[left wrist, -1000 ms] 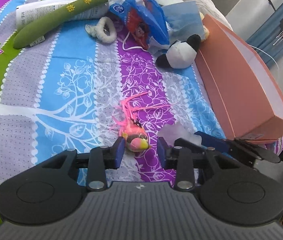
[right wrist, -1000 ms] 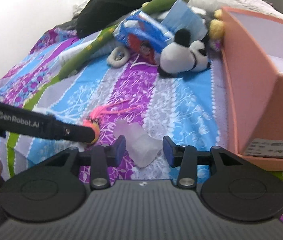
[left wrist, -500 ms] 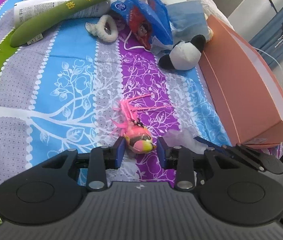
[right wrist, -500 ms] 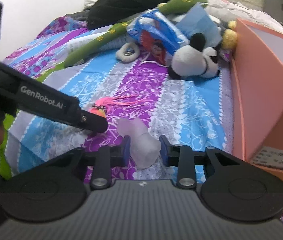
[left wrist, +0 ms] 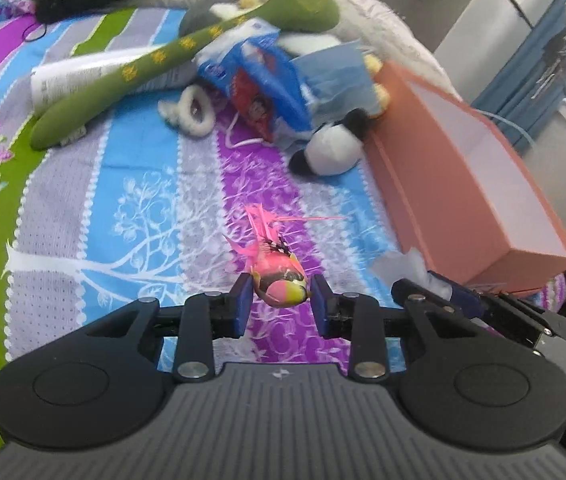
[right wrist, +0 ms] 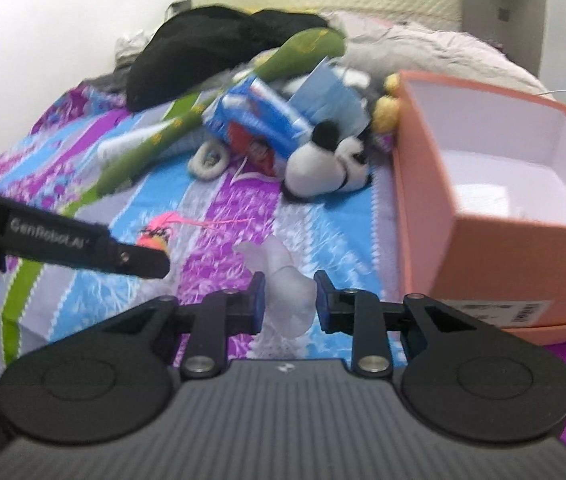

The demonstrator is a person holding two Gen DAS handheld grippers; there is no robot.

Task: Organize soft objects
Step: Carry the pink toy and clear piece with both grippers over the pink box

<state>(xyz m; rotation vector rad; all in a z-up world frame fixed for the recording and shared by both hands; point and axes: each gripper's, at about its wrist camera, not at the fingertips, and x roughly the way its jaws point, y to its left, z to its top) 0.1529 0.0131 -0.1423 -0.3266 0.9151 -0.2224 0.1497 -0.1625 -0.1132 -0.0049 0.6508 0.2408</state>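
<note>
Left gripper [left wrist: 281,302] clamps the pink feathered bird toy [left wrist: 279,276] between both pads, its tail feathers trailing over the striped bedspread [left wrist: 143,200]. Right gripper [right wrist: 287,302] grips a translucent soft toy [right wrist: 289,300] just beside the open orange box [right wrist: 483,240], whose white interior faces up. Farther back, a panda plush [right wrist: 331,168] lies against the box's far corner. Behind it sit a blue snack bag [left wrist: 267,92], a long green plush [left wrist: 163,68] and a black garment [right wrist: 211,40].
</note>
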